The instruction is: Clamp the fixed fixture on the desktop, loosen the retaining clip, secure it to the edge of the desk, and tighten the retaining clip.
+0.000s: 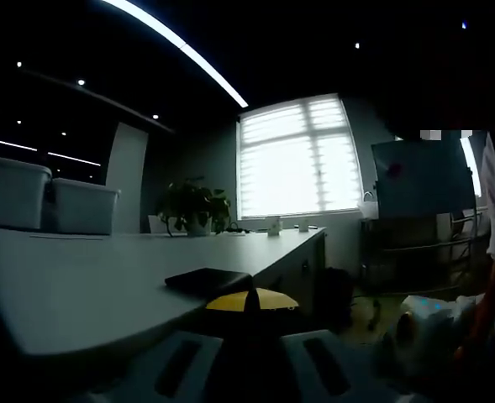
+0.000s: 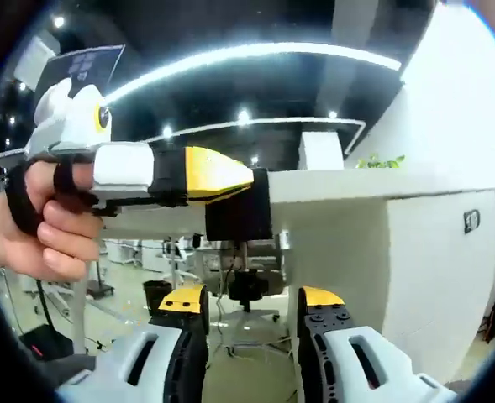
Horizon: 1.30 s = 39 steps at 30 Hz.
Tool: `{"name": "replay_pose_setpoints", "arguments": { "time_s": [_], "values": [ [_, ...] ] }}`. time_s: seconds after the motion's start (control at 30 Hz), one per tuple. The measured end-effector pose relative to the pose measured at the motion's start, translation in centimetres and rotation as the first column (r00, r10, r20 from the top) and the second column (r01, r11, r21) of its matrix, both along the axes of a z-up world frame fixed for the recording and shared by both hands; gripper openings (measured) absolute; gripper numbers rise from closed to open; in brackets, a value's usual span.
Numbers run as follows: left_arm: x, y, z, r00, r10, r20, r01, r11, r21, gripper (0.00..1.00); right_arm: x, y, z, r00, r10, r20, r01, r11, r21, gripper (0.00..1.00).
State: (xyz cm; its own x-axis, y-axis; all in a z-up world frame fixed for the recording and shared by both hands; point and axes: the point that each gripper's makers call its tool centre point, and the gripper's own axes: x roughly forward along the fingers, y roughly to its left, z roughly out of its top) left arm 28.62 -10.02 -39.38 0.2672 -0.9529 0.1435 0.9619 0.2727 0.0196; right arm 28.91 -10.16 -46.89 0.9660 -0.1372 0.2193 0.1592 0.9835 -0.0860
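Under desk edge [image 2: 348,186], clamp screw [image 2: 245,281] dim, right gripper [image 2: 249,306] apart

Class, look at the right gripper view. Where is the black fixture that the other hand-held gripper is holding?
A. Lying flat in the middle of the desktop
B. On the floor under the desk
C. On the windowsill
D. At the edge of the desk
D: the left hand-held gripper holds the black fixture at the desk edge, its lower part hanging beneath the top.

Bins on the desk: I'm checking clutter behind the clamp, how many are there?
2. Both at the desk's far left end: one bin outermost, the other bin beside it, nearer the plant. More could be hidden.
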Motion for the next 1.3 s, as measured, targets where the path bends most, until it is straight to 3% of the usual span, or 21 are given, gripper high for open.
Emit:
{"name": "replay_pose_setpoints", "arguments": {
  "time_s": [0.1, 0.2, 0.33, 0.47, 0.73, 0.87, 0.93, 1.07, 1.17, 1.23, 1.27, 1.3],
  "values": [
    [0.0, 0.0, 0.0, 1.000, 0.001, 0.008, -0.001, 1.000, 0.002, 0.01, 1.0, 0.8, 0.4, 1.000, -0.008, 0.008, 0.008, 1.000, 0.013, 0.37],
    [0.0, 0.0, 0.0, 1.000, 0.004, 0.013, -0.004, 1.000, 0.003, 0.01, 2.4, 0.6, -0.6, 0.999, -0.018, -0.037, 0.020, 0.999, 0.042, 0.38],
    [0.0, 0.1, 0.0, 1.000, 0.011, 0.019, -0.011, 1.000, -0.001, 0.01, 3.5, 0.2, -0.5, 0.999, -0.039, -0.036, 0.041, 0.998, 0.052, 0.38],
    [0.1, 0.3, -0.1, 1.000, 0.016, 0.015, -0.016, 1.000, -0.003, 0.01, 4.3, -0.1, 0.2, 0.997, -0.069, -0.020, 0.070, 0.997, 0.041, 0.33],
    [0.1, 0.4, -0.2, 1.000, 0.020, 0.011, -0.020, 1.000, -0.004, 0.01, 4.7, -0.5, -0.7, 0.996, -0.071, -0.047, 0.073, 0.997, 0.028, 0.26],
    [0.2, 0.4, -0.2, 1.000, 0.021, 0.010, -0.021, 1.000, -0.006, 0.01, 4.7, -1.0, -0.6, 1.000, -0.001, -0.028, 0.001, 1.000, 0.025, 0.25],
    [0.2, 0.4, -0.2, 1.000, 0.018, 0.011, -0.018, 1.000, -0.008, 0.01, 4.9, -0.7, -0.4, 0.997, 0.079, -0.009, -0.079, 0.997, 0.021, 0.25],
    [0.2, 0.4, -0.2, 1.000, 0.015, 0.013, -0.015, 1.000, -0.004, 0.01, 4.9, -0.4, -0.4, 0.966, 0.258, 0.004, -0.258, 0.966, 0.000, 0.25],
    [0.2, 0.5, -0.3, 1.000, 0.009, 0.016, -0.009, 1.000, 0.003, 0.01, 4.8, 0.0, -0.5, 0.928, 0.373, -0.003, -0.373, 0.927, -0.041, 0.24],
    [0.2, 0.5, -0.3, 1.000, 0.005, 0.021, -0.005, 1.000, 0.009, 0.01, 4.9, 0.3, -0.6, 0.891, 0.453, -0.025, -0.453, 0.889, -0.059, 0.24],
    [0.2, 0.5, -0.3, 1.000, 0.003, 0.019, -0.003, 1.000, 0.008, 0.01, 4.9, 0.3, -0.7, 0.885, 0.464, -0.028, -0.465, 0.883, -0.059, 0.24],
    [0.2, 0.5, -0.3, 1.000, 0.002, 0.017, -0.002, 1.000, 0.007, 0.01, 4.9, 0.6, -0.7, 0.855, 0.517, -0.033, -0.518, 0.855, -0.036, 0.24]
  ]
}}
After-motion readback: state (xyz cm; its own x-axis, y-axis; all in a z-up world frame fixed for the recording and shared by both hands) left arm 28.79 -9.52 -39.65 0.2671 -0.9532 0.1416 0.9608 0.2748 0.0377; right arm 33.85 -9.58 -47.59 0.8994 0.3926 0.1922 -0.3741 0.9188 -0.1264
